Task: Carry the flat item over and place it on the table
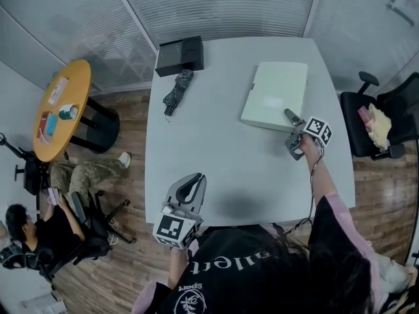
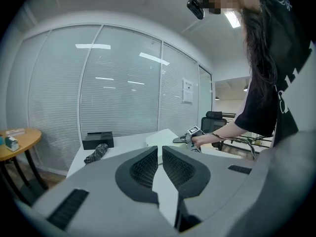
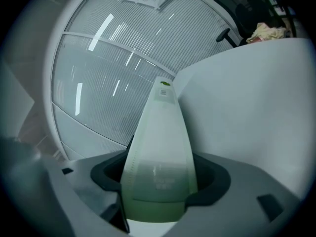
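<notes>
Right gripper (image 1: pixel 290 116) grips flat item (image 1: pixel 275 93); item lies on table (image 1: pixel 216 156)

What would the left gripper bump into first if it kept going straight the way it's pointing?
Most likely the bare table: the left gripper tilts slightly down over it. Farther along that line sits the pale green flat item, though depth is hard to judge.

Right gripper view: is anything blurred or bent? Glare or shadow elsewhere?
Right gripper view: fisheye bends the blinds; the pale green flat item blurs close up. Left gripper view: lamp streaks on the glass wall. Head view: shadow on the table.
</notes>
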Motion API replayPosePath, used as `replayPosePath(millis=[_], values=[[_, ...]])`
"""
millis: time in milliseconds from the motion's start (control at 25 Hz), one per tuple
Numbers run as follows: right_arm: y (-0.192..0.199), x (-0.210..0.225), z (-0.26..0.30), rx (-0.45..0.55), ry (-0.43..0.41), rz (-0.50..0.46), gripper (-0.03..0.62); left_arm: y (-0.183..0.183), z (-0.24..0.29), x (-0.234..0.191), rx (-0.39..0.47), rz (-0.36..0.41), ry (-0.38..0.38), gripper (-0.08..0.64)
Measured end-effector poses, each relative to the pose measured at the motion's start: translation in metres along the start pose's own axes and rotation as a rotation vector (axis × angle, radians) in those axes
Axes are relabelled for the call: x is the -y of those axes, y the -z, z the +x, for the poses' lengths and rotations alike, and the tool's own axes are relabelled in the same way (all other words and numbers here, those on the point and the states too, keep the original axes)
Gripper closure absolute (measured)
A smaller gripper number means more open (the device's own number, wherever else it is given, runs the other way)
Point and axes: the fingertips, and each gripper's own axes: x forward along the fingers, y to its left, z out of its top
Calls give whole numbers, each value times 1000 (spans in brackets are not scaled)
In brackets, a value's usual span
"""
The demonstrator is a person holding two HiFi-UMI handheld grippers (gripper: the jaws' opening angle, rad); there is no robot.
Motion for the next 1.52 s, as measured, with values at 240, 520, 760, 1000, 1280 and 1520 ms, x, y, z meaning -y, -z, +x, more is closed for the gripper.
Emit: replayPosePath(millis=[240, 520, 760, 1000, 1280, 1520], values=[[-8, 24, 0, 43, 169, -87, 233, -2, -4, -5, -4, 7, -19, 514], [-19, 47, -16, 68, 280, -183, 225, 1, -5, -11, -10, 4, -20, 514], [-17, 25, -20, 40, 211, -233, 227, 0, 1, -10, -3, 4, 8, 514], [-9, -8, -33, 24, 126, -299, 227, 0, 1, -9, 2, 4, 31, 514], [31, -89, -64, -46, -125, -384, 229, 1, -8, -8, 16, 7, 56, 514], [86, -153, -104, -93, -291, -471, 230, 3, -20, -6, 27, 14, 97, 514]])
